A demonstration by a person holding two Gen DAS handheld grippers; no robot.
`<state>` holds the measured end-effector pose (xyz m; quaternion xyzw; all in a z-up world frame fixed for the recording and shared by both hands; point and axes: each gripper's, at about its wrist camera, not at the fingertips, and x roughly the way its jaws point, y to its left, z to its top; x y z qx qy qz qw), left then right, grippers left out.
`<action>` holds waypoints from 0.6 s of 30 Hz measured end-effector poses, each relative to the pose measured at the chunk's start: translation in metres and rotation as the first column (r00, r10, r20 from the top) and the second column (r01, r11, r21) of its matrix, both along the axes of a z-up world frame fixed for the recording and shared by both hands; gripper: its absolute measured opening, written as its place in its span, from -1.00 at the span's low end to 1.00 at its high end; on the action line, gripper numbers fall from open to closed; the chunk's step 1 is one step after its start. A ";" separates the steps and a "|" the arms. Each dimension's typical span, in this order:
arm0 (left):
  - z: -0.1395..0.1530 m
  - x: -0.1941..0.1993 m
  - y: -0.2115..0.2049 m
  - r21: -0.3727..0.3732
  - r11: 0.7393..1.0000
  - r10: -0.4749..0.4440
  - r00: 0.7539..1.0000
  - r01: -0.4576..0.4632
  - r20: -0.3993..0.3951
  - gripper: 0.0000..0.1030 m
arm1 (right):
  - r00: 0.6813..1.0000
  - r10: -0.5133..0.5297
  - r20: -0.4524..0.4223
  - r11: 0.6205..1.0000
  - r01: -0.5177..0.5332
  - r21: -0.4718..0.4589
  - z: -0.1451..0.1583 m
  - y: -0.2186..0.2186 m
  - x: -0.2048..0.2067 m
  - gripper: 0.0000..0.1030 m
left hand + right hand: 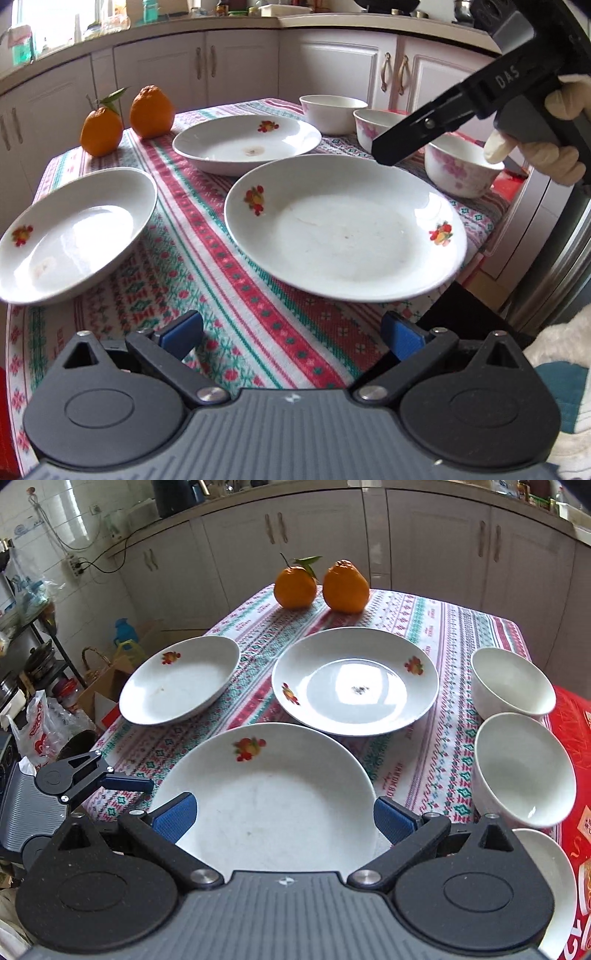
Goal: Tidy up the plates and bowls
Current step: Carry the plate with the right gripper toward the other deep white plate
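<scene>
Near plate (266,805) between spread right gripper (284,818) fingers (173,816); rim overhanging tablecloth (417,760) edge

White raised letters "DAS" stand on the black body of the right gripper (384,155), ahead and right of the left-wrist camera.

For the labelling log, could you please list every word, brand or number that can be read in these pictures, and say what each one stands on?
"DAS": raised letters on the black body of the right gripper, seen from the left wrist view.
Red lettering on the white plastic bag: too warped to read.
Small repeated words woven into the tablecloth: too small to read.
Print on the red packaging: blurred and cut off at the frame edge.
</scene>
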<state>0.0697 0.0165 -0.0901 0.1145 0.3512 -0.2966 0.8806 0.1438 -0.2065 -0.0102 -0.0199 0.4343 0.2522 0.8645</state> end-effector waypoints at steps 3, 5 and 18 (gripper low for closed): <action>0.000 0.005 -0.002 -0.002 1.000 -0.018 1.000 0.018 -0.002 0.99 | 1.000 0.002 -0.008 1.000 -0.002 -0.001 -0.003 -0.002 0.003 1.00; -0.001 0.007 -0.002 -0.004 0.999 -0.032 0.999 0.032 -0.003 0.99 | 1.000 0.005 -0.015 1.000 -0.005 -0.002 -0.004 -0.003 0.005 1.00; -0.002 0.008 0.003 0.007 0.994 -0.113 0.994 0.113 0.005 1.00 | 0.998 0.022 -0.056 1.000 -0.022 -0.010 -0.013 -0.003 0.020 1.00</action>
